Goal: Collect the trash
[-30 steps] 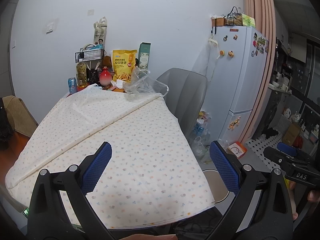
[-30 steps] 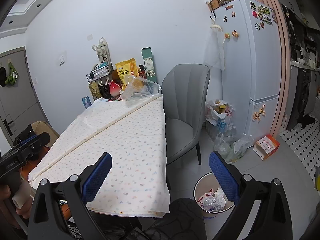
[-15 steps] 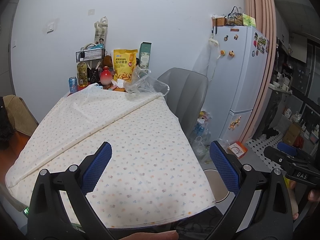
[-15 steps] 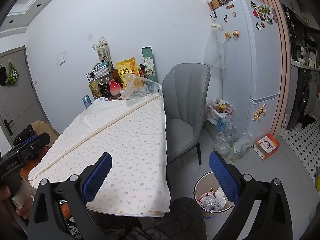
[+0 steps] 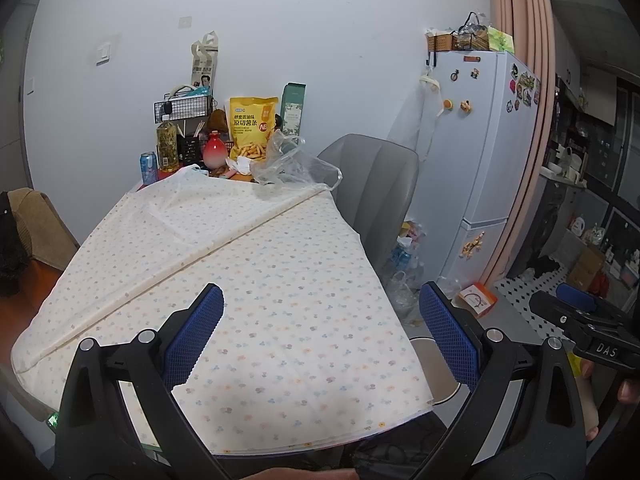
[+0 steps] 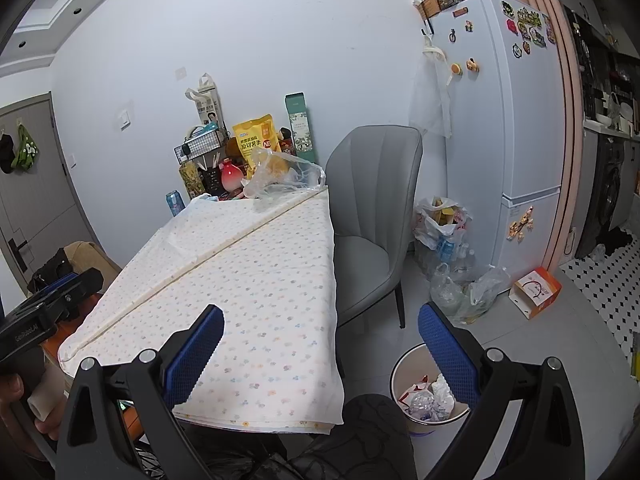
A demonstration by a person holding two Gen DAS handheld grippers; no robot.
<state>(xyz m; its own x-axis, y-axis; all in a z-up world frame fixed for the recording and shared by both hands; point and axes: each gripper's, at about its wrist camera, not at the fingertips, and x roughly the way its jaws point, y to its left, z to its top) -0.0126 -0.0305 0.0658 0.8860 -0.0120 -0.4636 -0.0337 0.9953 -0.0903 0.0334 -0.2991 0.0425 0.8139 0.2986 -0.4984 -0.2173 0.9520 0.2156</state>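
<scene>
Trash: a crumpled clear plastic bag point(image 5: 294, 164) at the tabletop's far edge, toward the chair-side corner, beside a yellow snack pouch point(image 5: 251, 130).
Handling: likely feather-light, limp, slippery film; pinch a bunched fold, not a flat sheet.
Tabletop point(image 5: 256, 280): soft floral cloth, creased diagonally.
Bin point(image 6: 430, 390): round, white, on the floor beside the tabletop's near corner.
Left hand-held gripper point(image 5: 320, 336): fingers apart, empty.
Right hand-held gripper point(image 6: 320, 338): fingers apart, empty.
</scene>
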